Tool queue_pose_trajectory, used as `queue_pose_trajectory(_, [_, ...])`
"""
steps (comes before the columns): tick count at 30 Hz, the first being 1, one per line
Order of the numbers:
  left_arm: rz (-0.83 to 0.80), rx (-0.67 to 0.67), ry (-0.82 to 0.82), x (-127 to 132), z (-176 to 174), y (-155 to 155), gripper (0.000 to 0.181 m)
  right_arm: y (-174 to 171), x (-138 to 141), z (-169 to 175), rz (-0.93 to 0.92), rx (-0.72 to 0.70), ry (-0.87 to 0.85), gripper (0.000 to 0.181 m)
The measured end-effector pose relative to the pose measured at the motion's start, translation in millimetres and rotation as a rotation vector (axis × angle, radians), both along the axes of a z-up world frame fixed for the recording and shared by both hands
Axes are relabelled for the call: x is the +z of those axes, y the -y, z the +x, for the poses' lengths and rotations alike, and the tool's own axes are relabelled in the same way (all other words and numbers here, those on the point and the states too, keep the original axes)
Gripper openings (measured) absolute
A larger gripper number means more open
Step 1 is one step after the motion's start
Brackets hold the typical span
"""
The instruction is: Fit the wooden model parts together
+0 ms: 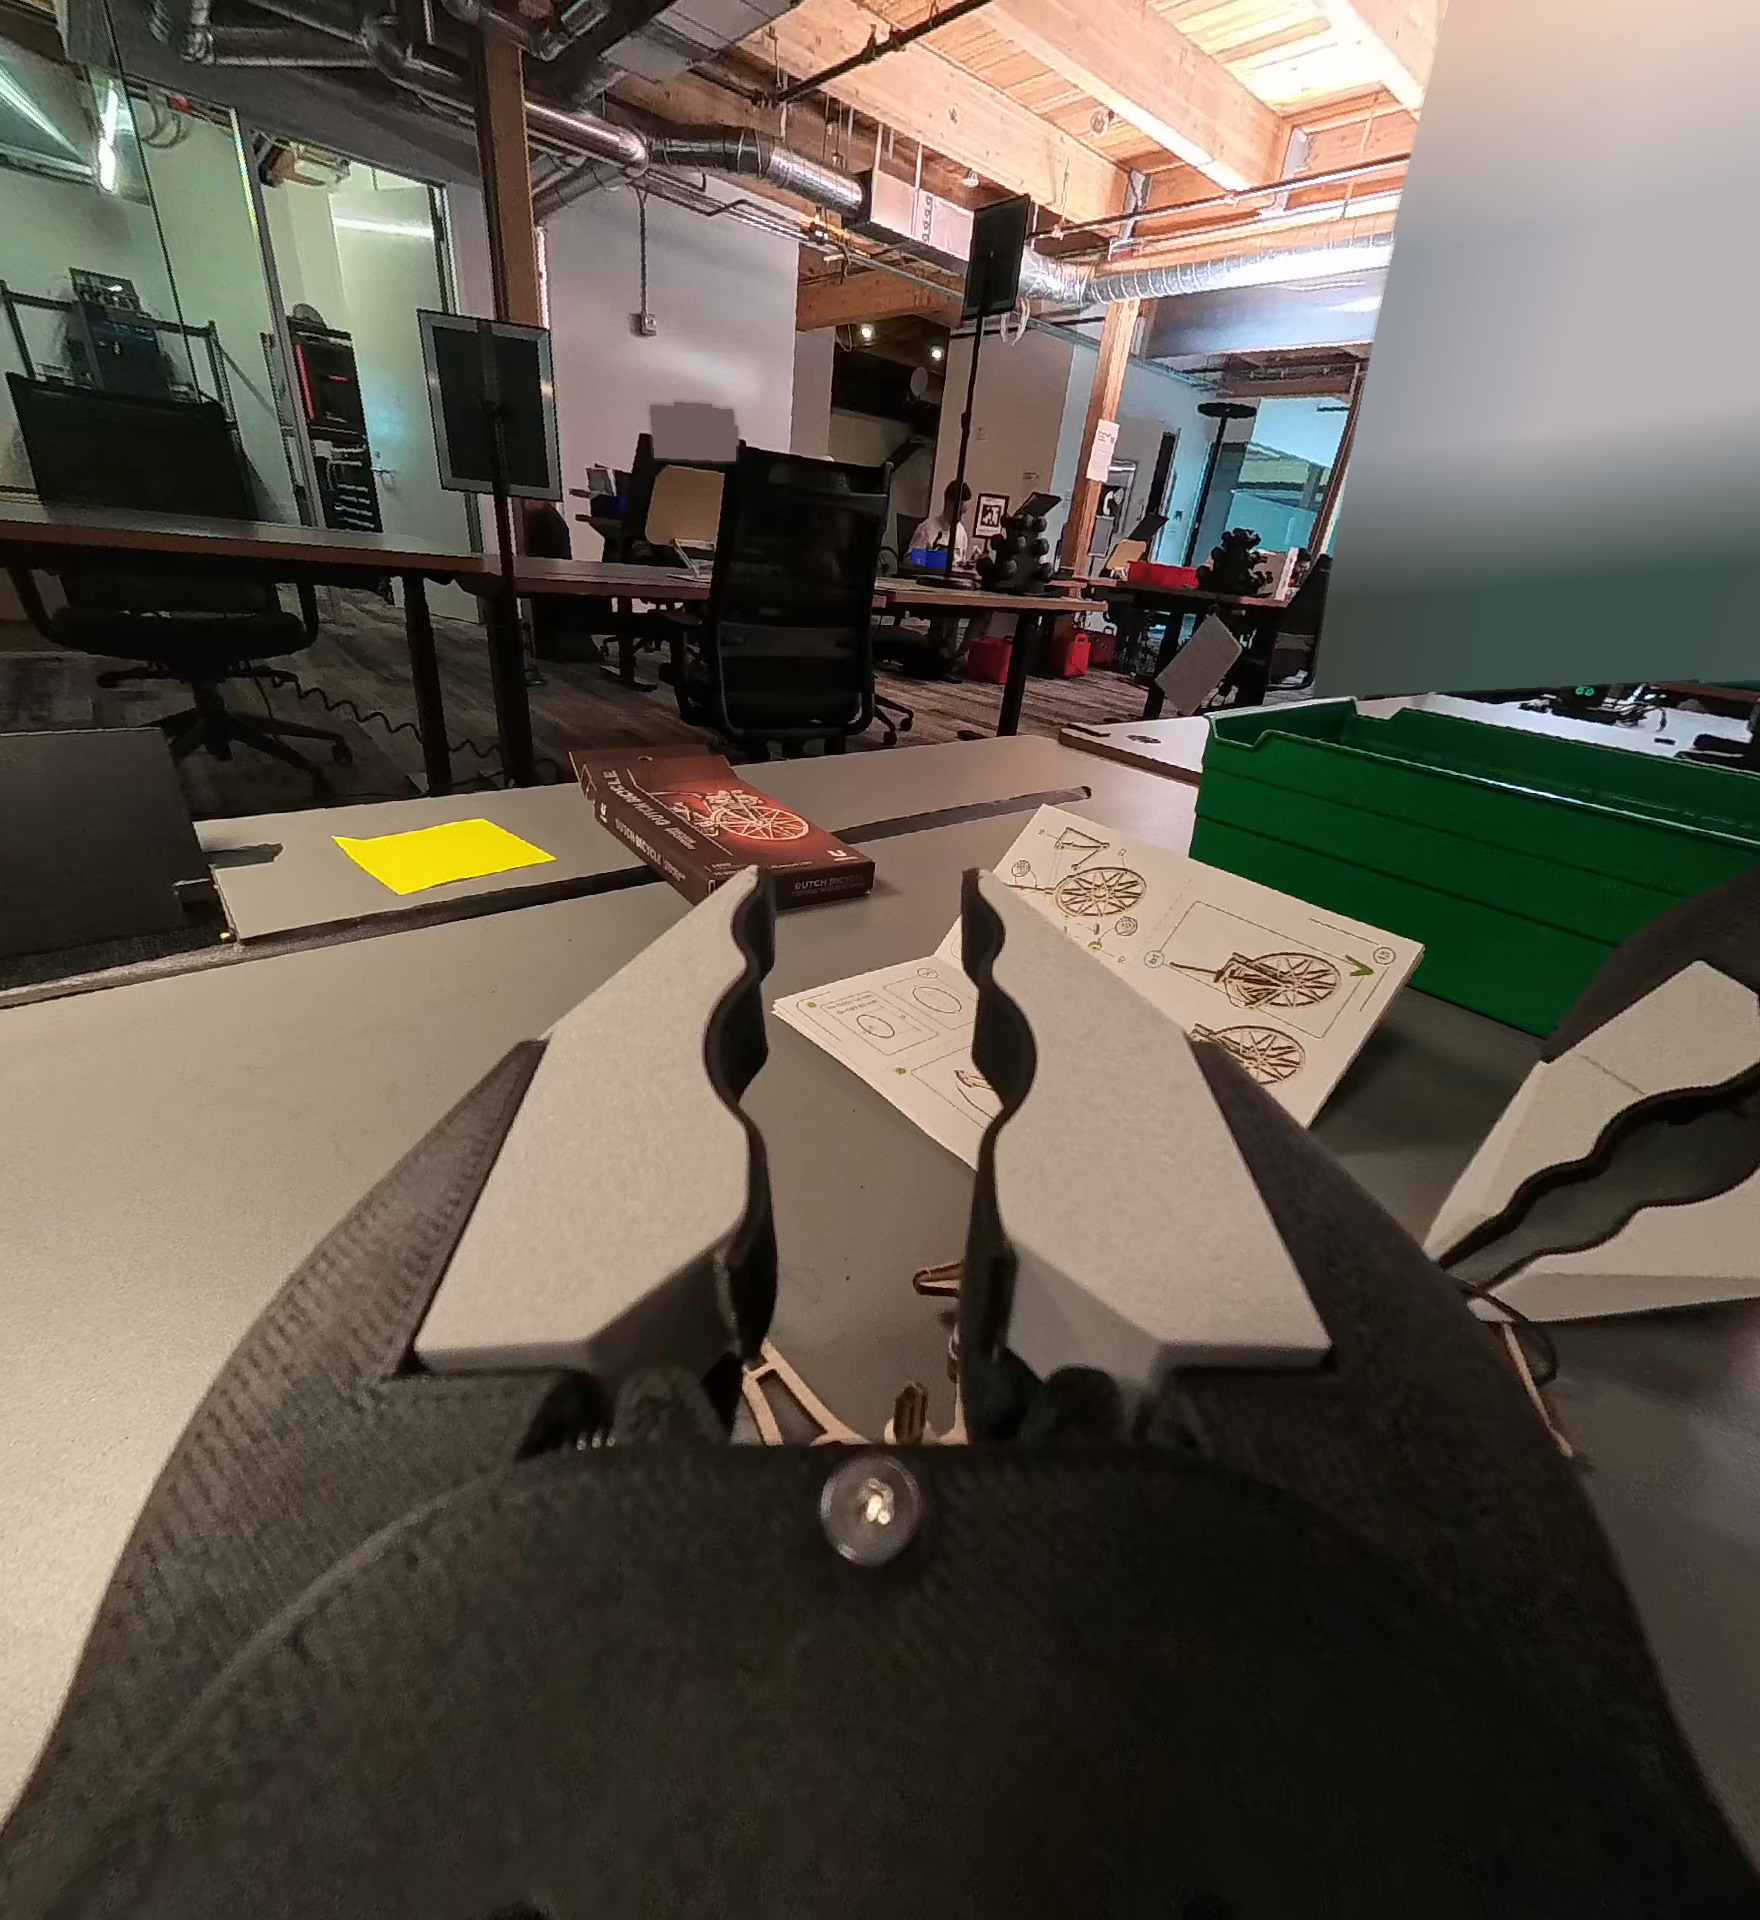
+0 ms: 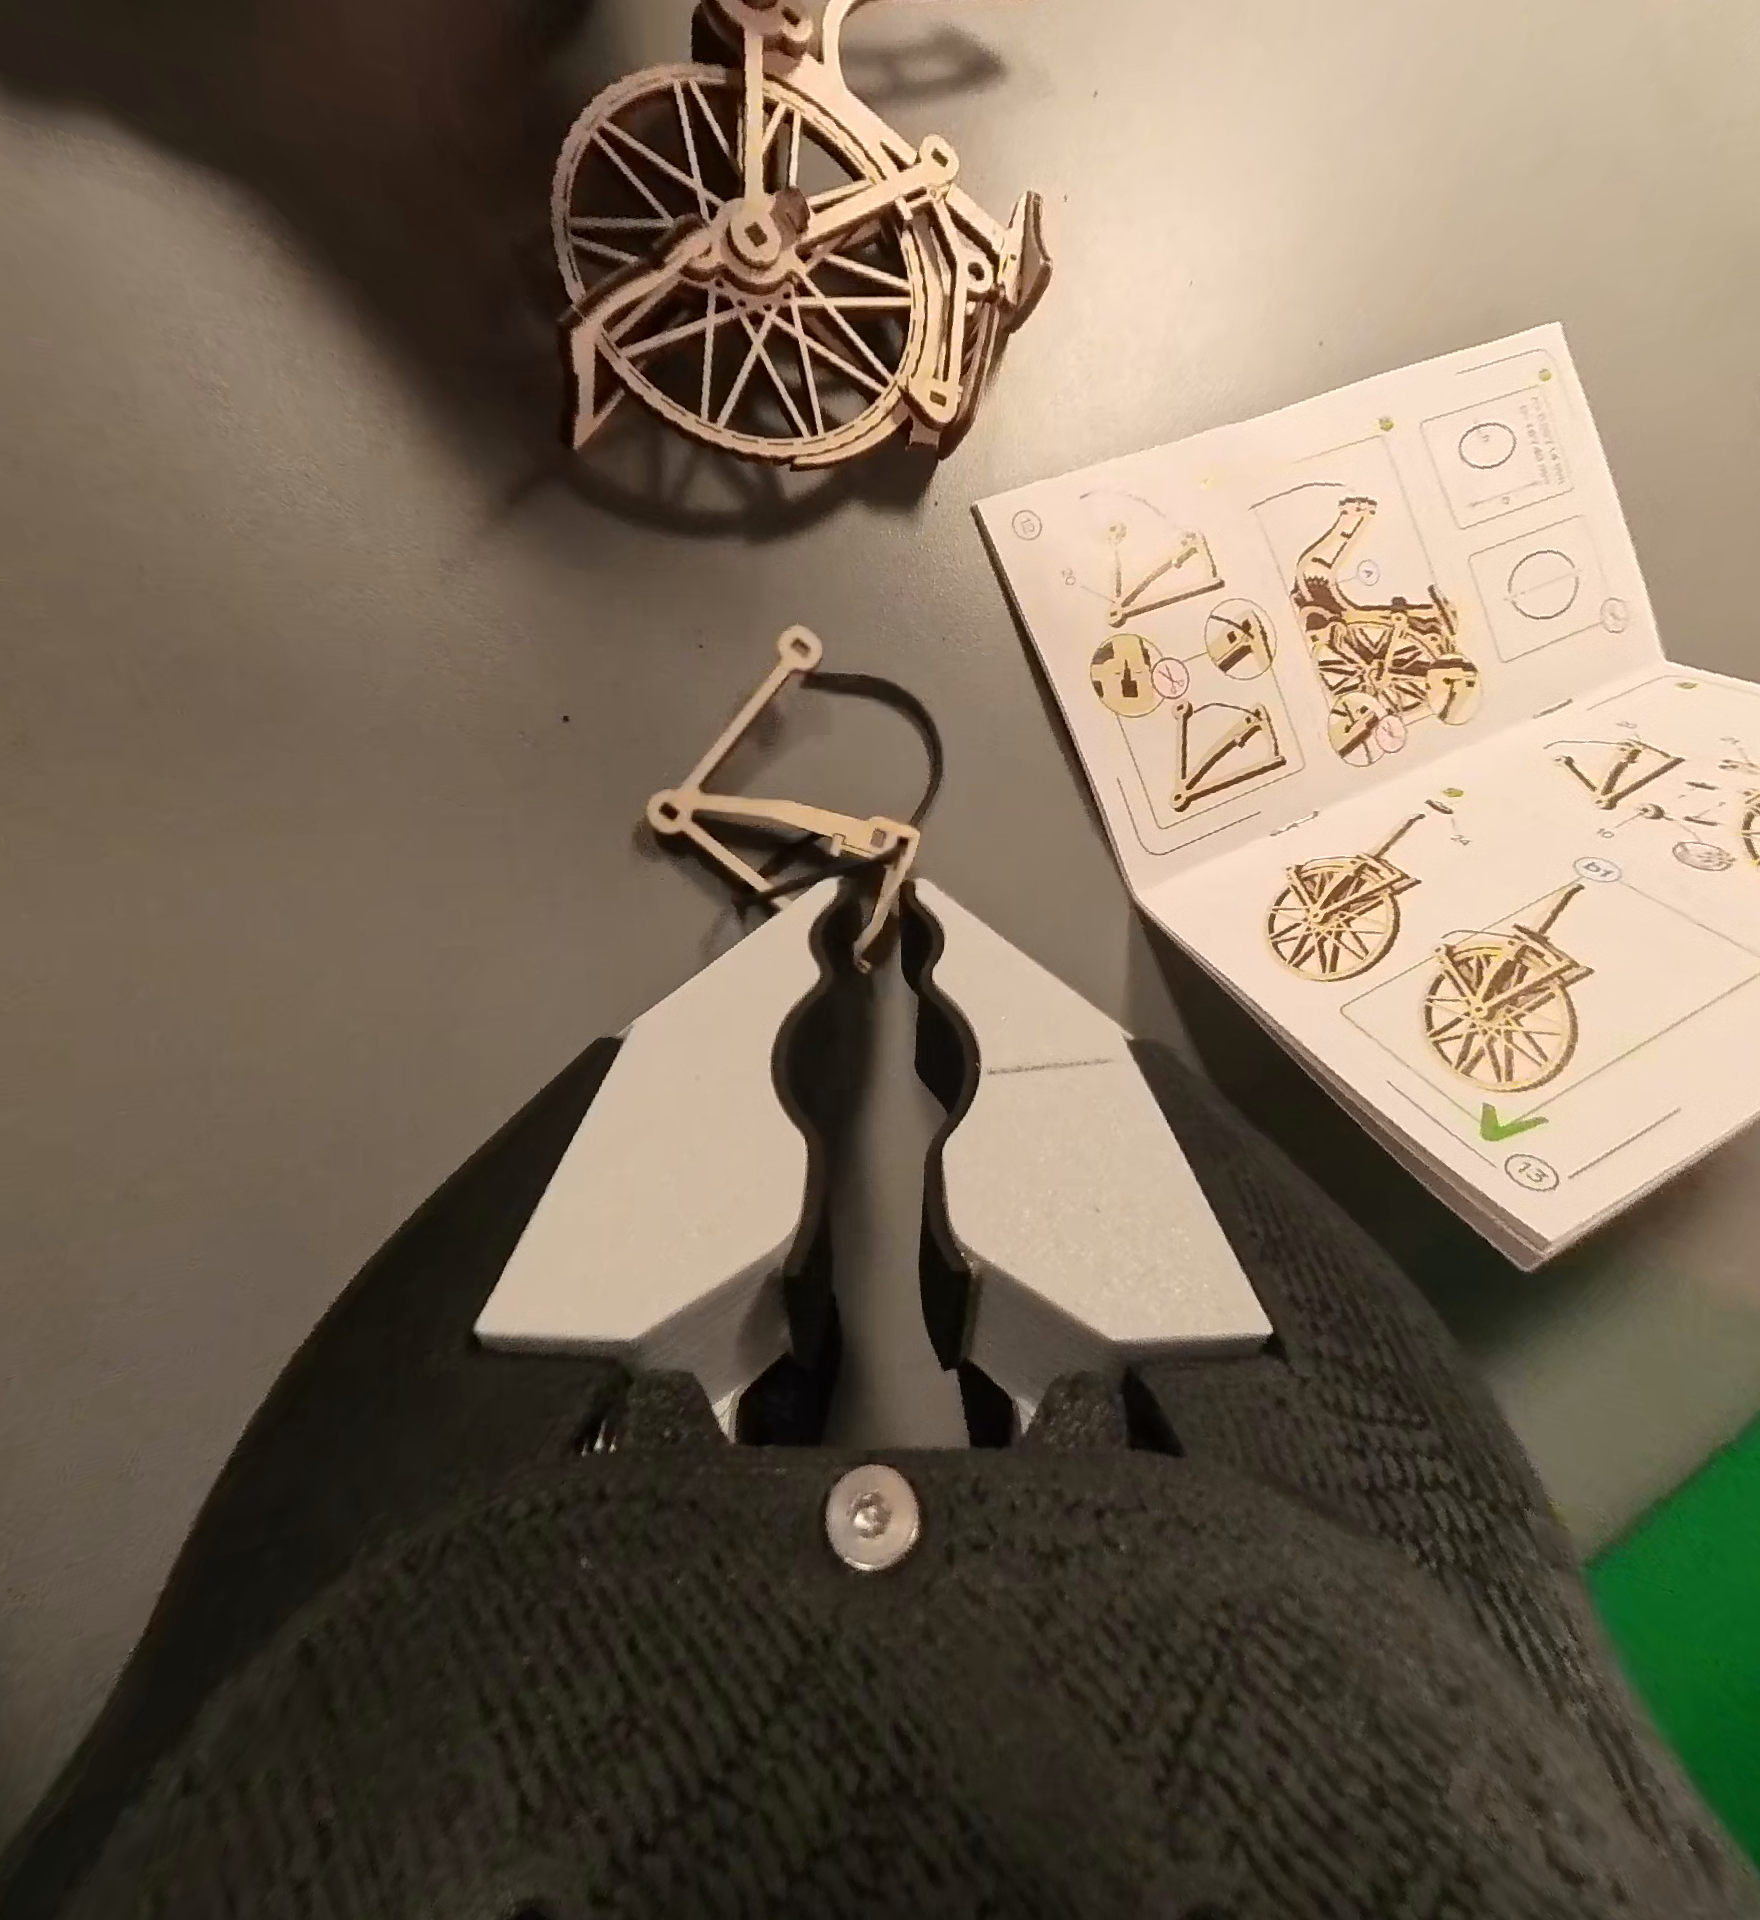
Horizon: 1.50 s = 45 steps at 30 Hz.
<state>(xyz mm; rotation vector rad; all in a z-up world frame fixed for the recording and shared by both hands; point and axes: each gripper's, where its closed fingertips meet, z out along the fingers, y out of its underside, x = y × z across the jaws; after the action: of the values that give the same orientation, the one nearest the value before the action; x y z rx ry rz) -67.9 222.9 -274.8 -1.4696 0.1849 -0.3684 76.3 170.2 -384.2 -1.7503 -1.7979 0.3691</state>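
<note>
In the right wrist view my right gripper (image 2: pixel 871 899) is shut on a thin triangular wooden frame piece (image 2: pixel 741 779) with a black cord looped on it, held just above the grey table (image 2: pixel 284 727). A wooden spoked wheel assembly (image 2: pixel 782 281) lies on the table beyond it, apart from the frame piece. In the left wrist view my left gripper (image 1: pixel 865 894) is open and empty, pointing forward over the table. Bits of pale wooden parts (image 1: pixel 803 1397) show low between its fingers. The right gripper (image 1: pixel 1447 1257) appears at the right, pointing down-left.
An open instruction booklet (image 2: pixel 1375 779) lies right of the parts and also shows in the left wrist view (image 1: pixel 1115 987). A brown model box (image 1: pixel 730 831), a yellow note (image 1: pixel 445 854) and stacked green bins (image 1: pixel 1478 831) stand farther back. A green bin corner (image 2: pixel 1738 1558) is near right. Some 20 centimetres of space lies between my two pairs of fingers.
</note>
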Motion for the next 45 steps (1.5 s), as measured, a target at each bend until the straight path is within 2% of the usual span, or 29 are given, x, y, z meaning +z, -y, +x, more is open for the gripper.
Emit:
queue_pose_trajectory(10, [-0.001, 0.000, -0.001, 0, 0, 0, 0.035, -1, 8, 3, -0.161, -0.074, -0.089, 0.008])
queue_pose_trajectory(19, [0.001, 0.004, 0.000, 0, 0, 0, 0.035, -7, 19, 4, -0.214, -0.126, -0.170, 0.007])
queue_pose_trajectory(24, [0.009, 0.014, 0.003, 2, -2, 0, 0.035, -18, 31, 0, -0.111, -0.139, -0.238, 0.006])
queue_pose_trajectory(28, [0.012, 0.018, 0.005, 2, -3, 1, 0.035, -29, 51, -7, 0.045, -0.134, -0.363, 0.004])
queue_pose_trajectory(34, [0.022, 0.024, 0.008, 4, -4, 2, 0.035, -49, 91, -4, 0.414, -0.171, -0.654, 0.000])
queue_pose_trajectory(40, [0.023, 0.025, 0.009, 4, -5, 2, 0.034, -49, 102, -3, 0.386, -0.136, -0.818, 0.000])
queue_pose_trajectory(45, [0.032, 0.024, -0.002, 5, -4, 3, 0.029, -54, 98, -3, 0.389, -0.152, -0.802, 0.000])
